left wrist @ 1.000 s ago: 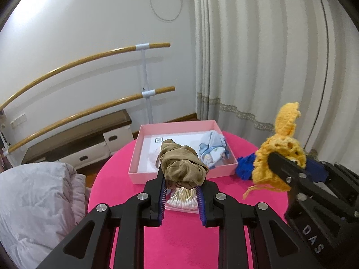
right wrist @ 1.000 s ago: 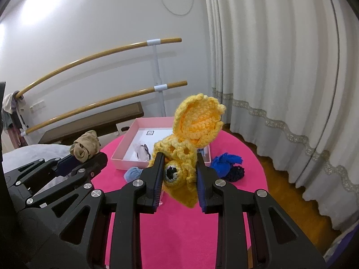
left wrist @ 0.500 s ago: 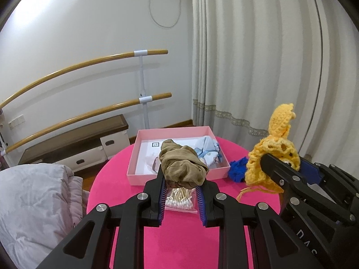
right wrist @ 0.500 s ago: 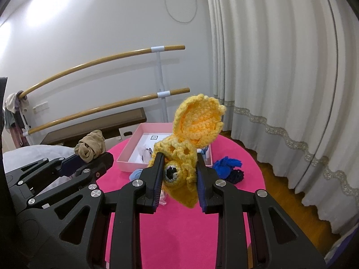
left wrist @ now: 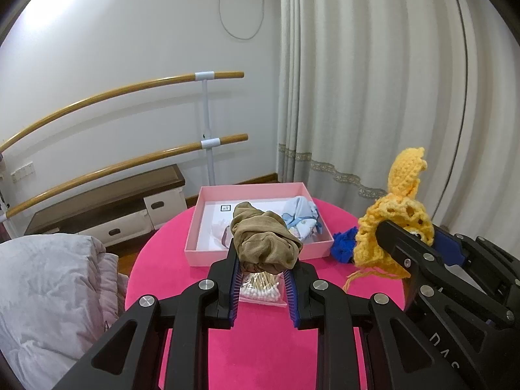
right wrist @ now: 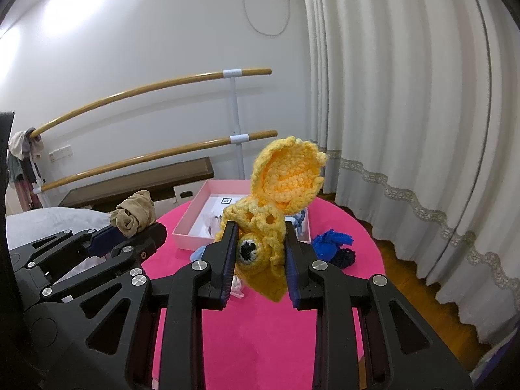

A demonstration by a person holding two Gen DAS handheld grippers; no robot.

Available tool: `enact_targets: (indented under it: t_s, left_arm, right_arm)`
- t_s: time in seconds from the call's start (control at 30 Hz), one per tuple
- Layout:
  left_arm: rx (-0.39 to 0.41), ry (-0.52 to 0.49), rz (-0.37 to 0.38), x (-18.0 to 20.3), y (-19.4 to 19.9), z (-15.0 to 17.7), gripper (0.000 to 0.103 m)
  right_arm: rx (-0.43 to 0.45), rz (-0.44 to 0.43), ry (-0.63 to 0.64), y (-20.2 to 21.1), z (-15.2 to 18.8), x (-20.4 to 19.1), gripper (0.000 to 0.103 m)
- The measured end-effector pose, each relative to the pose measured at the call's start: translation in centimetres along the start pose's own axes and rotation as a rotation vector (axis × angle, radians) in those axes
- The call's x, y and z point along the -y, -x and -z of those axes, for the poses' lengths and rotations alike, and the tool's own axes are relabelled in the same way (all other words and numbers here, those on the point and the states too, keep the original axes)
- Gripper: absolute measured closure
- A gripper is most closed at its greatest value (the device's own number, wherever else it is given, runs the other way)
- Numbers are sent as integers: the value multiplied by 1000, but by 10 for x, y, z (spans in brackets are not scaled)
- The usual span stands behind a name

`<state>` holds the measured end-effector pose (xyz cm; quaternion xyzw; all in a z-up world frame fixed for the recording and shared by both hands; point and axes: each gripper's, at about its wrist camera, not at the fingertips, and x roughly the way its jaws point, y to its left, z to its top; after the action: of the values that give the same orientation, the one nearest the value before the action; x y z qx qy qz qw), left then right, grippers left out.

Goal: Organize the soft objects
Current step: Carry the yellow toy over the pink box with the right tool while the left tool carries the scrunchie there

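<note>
A bundled tan stocking (left wrist: 265, 239) is pinched between the pads of the left gripper (left wrist: 263, 279) and held above the pink table (left wrist: 260, 351), just short of the open pink box (left wrist: 256, 255). Beside it, a yellow crocheted toy (right wrist: 269, 224) is clamped in the right gripper (right wrist: 260, 260), also clear of the table. A light blue cloth (left wrist: 302, 216) is already seen lying inside the box, while a blue yarn piece (right wrist: 330, 243) and a bag of cotton swabs (left wrist: 261, 289) are left on the table. The carrying step is judged to be under way; next, each load is probably to be brought over the box's rim, lowered, and released.
</note>
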<state>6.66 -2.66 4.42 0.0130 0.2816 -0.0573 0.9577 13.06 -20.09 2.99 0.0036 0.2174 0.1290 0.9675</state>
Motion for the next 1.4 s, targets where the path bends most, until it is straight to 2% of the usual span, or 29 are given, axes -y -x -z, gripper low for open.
enact_targets:
  t_s: [0.4,0.7,0.9,1.4]
  left_arm:
    - [-34,3,-1,2,-17,-7,82]
    - [-77,10,-18,-2,-66,-28,81]
    - [-116,18,-23,-7,-115,-51,81]
    - [-271,38,-36,-33,-279,-116,81]
  right_arm:
    - [-29,-8,-2,-10,-3,1,79]
    - [-69,-13,7,-42,-11,2,79]
    - [-109,-27,15,-76,-18,-3,79]
    - [-258,-63,3,-188,-27,-4,78]
